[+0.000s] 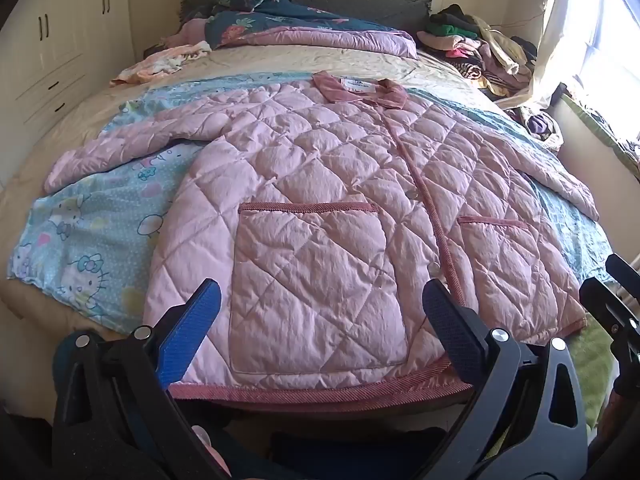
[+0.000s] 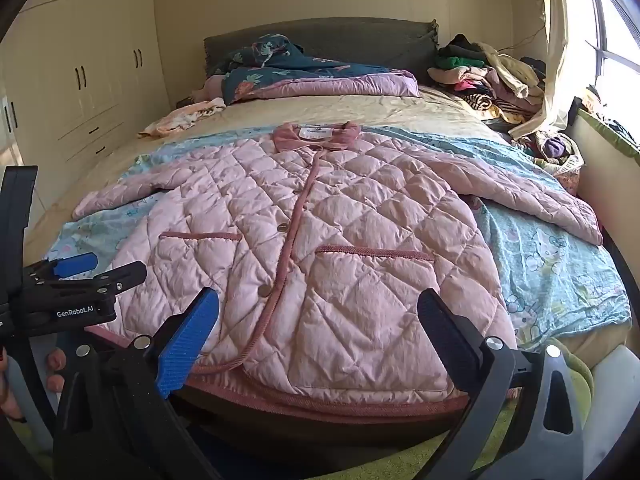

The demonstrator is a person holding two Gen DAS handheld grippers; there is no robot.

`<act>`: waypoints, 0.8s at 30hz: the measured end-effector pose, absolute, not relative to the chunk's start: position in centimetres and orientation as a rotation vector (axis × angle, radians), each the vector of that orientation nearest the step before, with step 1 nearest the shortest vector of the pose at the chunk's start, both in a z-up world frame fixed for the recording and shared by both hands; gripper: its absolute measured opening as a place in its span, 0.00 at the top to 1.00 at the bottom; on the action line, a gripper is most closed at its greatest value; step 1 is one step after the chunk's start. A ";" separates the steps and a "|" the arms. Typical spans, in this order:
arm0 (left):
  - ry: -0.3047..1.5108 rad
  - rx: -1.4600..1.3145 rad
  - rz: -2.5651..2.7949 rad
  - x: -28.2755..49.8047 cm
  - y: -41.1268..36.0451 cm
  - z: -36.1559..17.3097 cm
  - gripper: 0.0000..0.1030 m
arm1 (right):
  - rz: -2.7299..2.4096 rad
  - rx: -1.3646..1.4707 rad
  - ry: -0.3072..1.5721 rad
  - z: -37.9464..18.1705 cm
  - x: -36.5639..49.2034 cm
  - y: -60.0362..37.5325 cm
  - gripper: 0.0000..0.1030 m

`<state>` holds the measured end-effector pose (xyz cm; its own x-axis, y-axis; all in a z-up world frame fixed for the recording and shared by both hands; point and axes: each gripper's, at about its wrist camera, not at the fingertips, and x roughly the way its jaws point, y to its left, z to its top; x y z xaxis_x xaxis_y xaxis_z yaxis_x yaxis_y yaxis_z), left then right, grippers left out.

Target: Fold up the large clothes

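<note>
A pink quilted jacket (image 1: 320, 184) lies spread flat, front up, on the bed, collar toward the headboard and both sleeves out to the sides. It also shows in the right wrist view (image 2: 320, 232). My left gripper (image 1: 320, 312) is open and empty, hovering over the jacket's hem at the foot of the bed. My right gripper (image 2: 320, 320) is open and empty, just above the hem on the jacket's right half. The left gripper (image 2: 80, 272) appears at the left edge of the right wrist view.
A Hello Kitty sheet (image 1: 80, 232) lies under the jacket. Folded bedding (image 1: 300, 20) sits by the headboard. A pile of clothes (image 1: 480, 48) is at the far right corner. Wardrobes (image 2: 80, 80) line the left wall; a window and curtain (image 2: 560, 40) are on the right.
</note>
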<state>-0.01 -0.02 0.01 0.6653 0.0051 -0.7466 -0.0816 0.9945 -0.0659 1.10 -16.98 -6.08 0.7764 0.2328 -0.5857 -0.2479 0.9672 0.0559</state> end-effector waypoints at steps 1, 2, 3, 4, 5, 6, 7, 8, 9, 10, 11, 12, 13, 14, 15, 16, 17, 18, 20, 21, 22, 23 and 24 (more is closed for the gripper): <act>0.845 -0.095 0.050 0.0 0.0 0.0 0.08 | 0.260 -0.025 0.633 -6.1 1.1 -17.0 0.04; 0.845 -0.097 0.048 0.0 0.0 0.0 0.08 | 0.257 -0.024 0.631 -6.1 1.1 -17.1 0.04; 0.845 -0.099 0.048 0.0 0.0 0.0 0.08 | 0.255 -0.024 0.630 -6.1 1.1 -17.1 0.04; 0.844 -0.100 0.047 0.0 0.0 0.0 0.08 | 0.257 -0.024 0.630 -6.0 1.1 -17.1 0.04; 0.843 -0.100 0.047 0.0 0.0 0.0 0.08 | 0.253 -0.021 0.630 -6.0 1.1 -17.1 0.04; 0.843 -0.100 0.047 0.0 0.0 0.0 0.08 | 0.250 -0.022 0.628 -6.0 1.0 -17.1 0.04; 0.842 -0.101 0.047 0.0 0.0 0.0 0.08 | 0.252 -0.023 0.628 -6.0 1.0 -17.1 0.04; 0.842 -0.102 0.046 0.0 0.0 0.0 0.08 | 0.250 -0.025 0.629 -6.0 1.0 -17.0 0.04; 0.842 -0.103 0.045 0.0 0.0 -0.1 0.08 | 0.247 -0.027 0.628 -6.0 0.9 -16.9 0.04; 0.843 -0.098 0.047 0.0 0.0 0.0 0.08 | 0.248 -0.028 0.631 -6.1 0.9 -16.8 0.04; 0.843 -0.098 0.047 0.0 0.0 0.0 0.08 | 0.247 -0.029 0.632 -6.2 0.8 -16.7 0.04; 0.843 -0.098 0.046 0.0 0.0 0.0 0.08 | 0.254 -0.018 0.631 -5.9 0.9 -17.1 0.04; 0.843 -0.098 0.046 0.0 0.0 0.0 0.08 | 0.255 -0.018 0.630 -5.9 0.8 -17.1 0.04; 0.843 -0.098 0.045 0.0 0.0 0.0 0.08 | 0.255 -0.016 0.633 -6.0 0.9 -17.2 0.04; 0.843 -0.097 0.045 0.0 0.0 0.0 0.08 | 0.253 -0.016 0.632 -5.9 0.9 -17.1 0.04; 0.842 -0.099 0.048 0.0 0.0 0.0 0.08 | 0.256 -0.015 0.632 -6.0 0.8 -17.1 0.04; 0.842 -0.099 0.047 0.0 0.0 0.0 0.08 | 0.255 -0.013 0.631 -6.0 0.8 -17.1 0.04; 0.842 -0.099 0.046 0.0 0.0 0.0 0.08 | 0.254 -0.016 0.632 -5.9 0.9 -17.1 0.04; 0.842 -0.099 0.048 0.0 0.0 0.0 0.08 | 0.255 -0.016 0.633 -5.9 0.9 -17.1 0.04; 0.841 -0.099 0.047 0.0 0.0 0.0 0.08 | 0.259 -0.014 0.632 -6.0 0.9 -17.1 0.04; 0.841 -0.100 0.047 0.0 0.0 0.0 0.08 | 0.257 -0.017 0.632 -6.0 0.9 -17.1 0.04; 0.841 -0.098 0.049 0.0 0.0 0.0 0.08 | 0.256 -0.018 0.631 -6.0 0.8 -17.0 0.04; 0.841 -0.099 0.048 0.0 0.0 0.0 0.08 | 0.258 -0.016 0.632 -6.0 1.0 -17.1 0.04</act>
